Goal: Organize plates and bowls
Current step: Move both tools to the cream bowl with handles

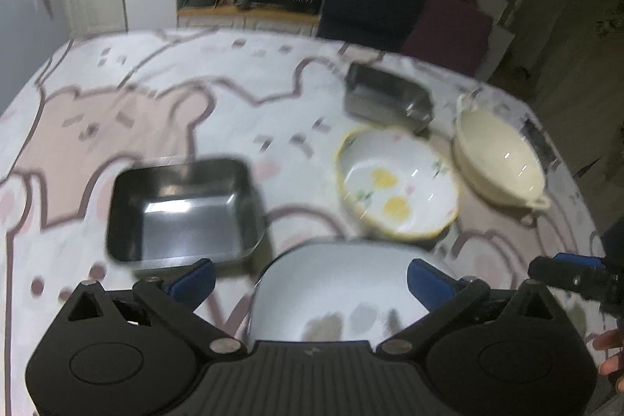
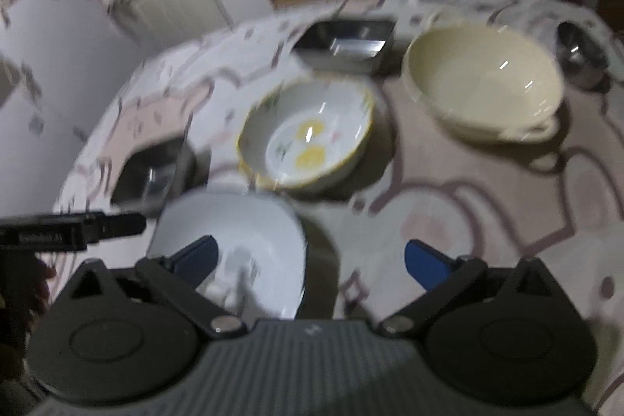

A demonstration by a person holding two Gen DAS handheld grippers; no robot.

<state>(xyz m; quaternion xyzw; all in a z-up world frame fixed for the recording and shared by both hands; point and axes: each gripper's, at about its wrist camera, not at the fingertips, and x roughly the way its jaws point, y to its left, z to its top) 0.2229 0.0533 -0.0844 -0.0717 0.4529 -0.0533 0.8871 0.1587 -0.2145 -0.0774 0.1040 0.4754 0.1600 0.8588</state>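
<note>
A white bowl (image 1: 335,291) rests on the table just under my left gripper (image 1: 310,277), which is open, its blue pads wide apart and clear of the rim. My right gripper (image 2: 312,260) is open too and holds nothing; the white bowl (image 2: 234,232) lies under its left finger. Beyond stand a yellow-rimmed lemon-print bowl (image 1: 394,182) (image 2: 308,135) and a cream two-handled bowl (image 1: 499,158) (image 2: 483,80). Each view catches the other gripper at its edge: the right one (image 1: 573,275) and the left one (image 2: 78,229).
A square steel tray (image 1: 183,209) (image 2: 152,174) sits to the left and a second steel tray (image 1: 386,100) (image 2: 347,43) farther back. A small steel bowl (image 2: 581,53) stands at the far right. The tablecloth (image 1: 117,84) has a pink bear pattern. Chairs stand behind the table.
</note>
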